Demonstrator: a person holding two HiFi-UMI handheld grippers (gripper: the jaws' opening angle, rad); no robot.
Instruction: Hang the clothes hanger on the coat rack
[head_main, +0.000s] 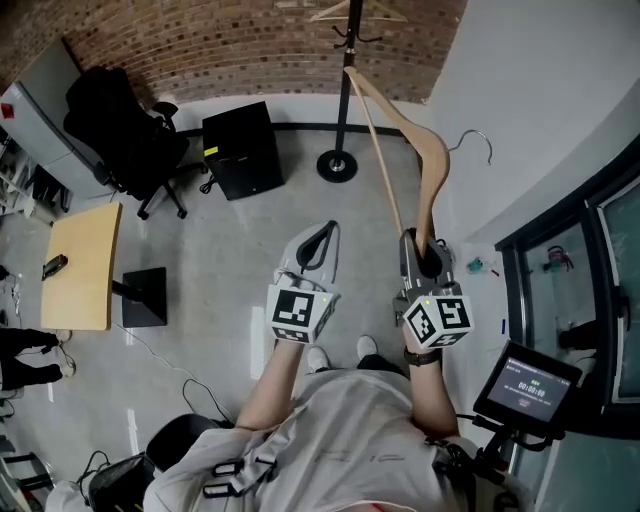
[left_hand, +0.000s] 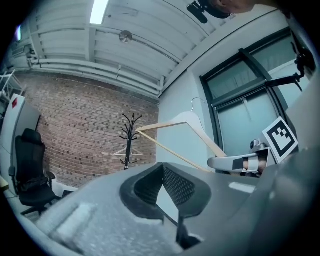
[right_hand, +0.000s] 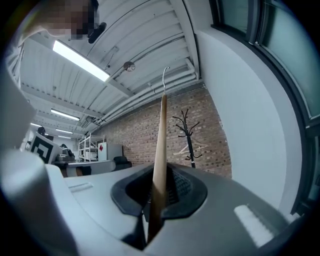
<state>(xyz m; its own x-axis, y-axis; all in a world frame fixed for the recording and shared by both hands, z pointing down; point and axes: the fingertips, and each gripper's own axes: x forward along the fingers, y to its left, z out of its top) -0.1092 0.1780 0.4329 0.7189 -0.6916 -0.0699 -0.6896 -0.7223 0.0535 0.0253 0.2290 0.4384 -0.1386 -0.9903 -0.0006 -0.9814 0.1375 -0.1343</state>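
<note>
Your forearms and grey shirt fill the bottom of the head view, with both grippers held out level over the floor.

Right gripper: its jaws are clamped on one end of the wooden clothes hanger. The hanger reaches away from you toward the coat rack but is well apart from it. Its metal hook points toward the white wall.

Left gripper: its jaws are together with nothing between them, and it sits just beside the right one.

The floor is bare grey concrete with loose cables trailing near your left side. The coat rack stands on a round base against the brick wall, and it carries another hanger.

- A black office chair and a black cabinet stand along the same wall, left of the rack.
- A wooden table sits at the far left.
- Dark-framed glazing runs along your right.
- A small lit screen is mounted near your right elbow.
- Strip lights and pipework show on the white ceiling in both gripper views.
</note>
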